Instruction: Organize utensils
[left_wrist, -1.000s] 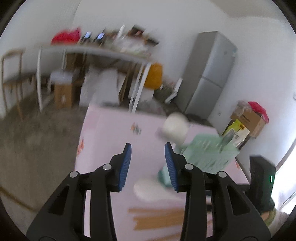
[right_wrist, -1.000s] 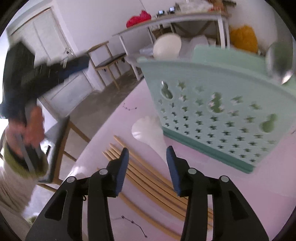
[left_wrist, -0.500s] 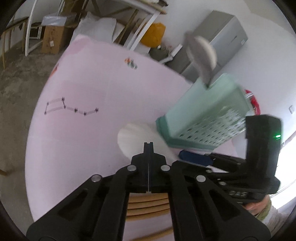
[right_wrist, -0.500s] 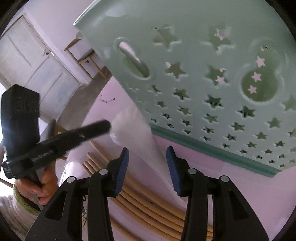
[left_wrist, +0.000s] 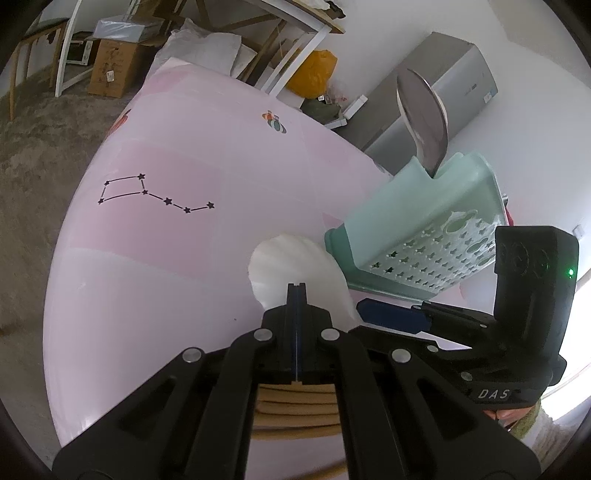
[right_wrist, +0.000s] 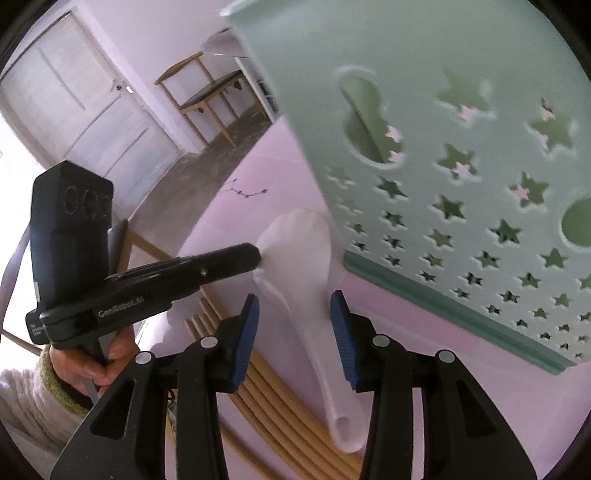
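Observation:
A white plastic rice spoon (right_wrist: 306, 266) lies on the pink table, bowl toward the mint utensil basket (right_wrist: 461, 147). It also shows in the left wrist view (left_wrist: 291, 262). My right gripper (right_wrist: 295, 332) is open, its jaws on either side of the spoon's handle. My left gripper (left_wrist: 296, 291) is shut with nothing between its pads, its tip at the spoon's bowl edge. Several wooden chopsticks (right_wrist: 266, 398) lie beside the spoon, also under the left gripper (left_wrist: 295, 406). A metal spoon (left_wrist: 424, 118) stands in the basket (left_wrist: 424, 229).
The pink table (left_wrist: 166, 240) has a star drawing (left_wrist: 155, 195). Beyond it are a grey fridge (left_wrist: 436, 96), a cardboard box (left_wrist: 114, 66) and a white table frame. In the right wrist view a wooden chair (right_wrist: 210, 96) and white door (right_wrist: 74, 110) stand behind.
My left gripper has shut and dropped down to the white spoon's bowl. My right gripper has moved in close to the basket and now straddles the spoon's handle.

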